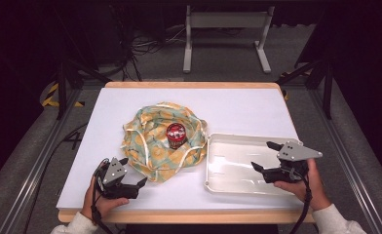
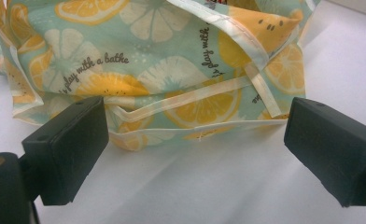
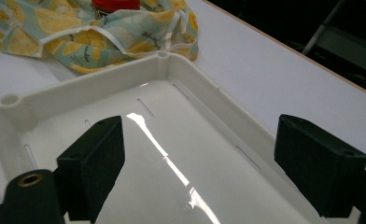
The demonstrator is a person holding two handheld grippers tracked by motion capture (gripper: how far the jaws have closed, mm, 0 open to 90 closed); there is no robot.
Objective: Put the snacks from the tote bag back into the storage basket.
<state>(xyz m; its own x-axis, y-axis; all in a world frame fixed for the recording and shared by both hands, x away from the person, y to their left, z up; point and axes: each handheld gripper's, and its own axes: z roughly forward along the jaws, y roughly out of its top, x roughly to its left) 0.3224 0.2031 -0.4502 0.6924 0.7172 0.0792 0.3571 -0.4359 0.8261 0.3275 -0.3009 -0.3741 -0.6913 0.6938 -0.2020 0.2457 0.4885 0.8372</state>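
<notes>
Soft lemon cloth [image 1: 162,141] looked light and floppy, best pinched at its near hem; both left gripper [image 1: 133,171] and right gripper [image 1: 266,156] had jaws apart, empty.

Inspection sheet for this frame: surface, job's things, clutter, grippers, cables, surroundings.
Surface: white table with wooden edge.
Job's things: lemon-print cloth lies bunched; red can stands in its middle; white tray to its right holds nothing.
Clutter: nothing seen.
Grippers: left gripper open, jaws facing the cloth's near edge, nothing between them; right gripper open above the tray, nothing between its jaws.
Cables: one trails from each gripper; a tangle lies on the floor beyond the table.
Surroundings: grey floor, white frame, dark stands at both sides.
</notes>
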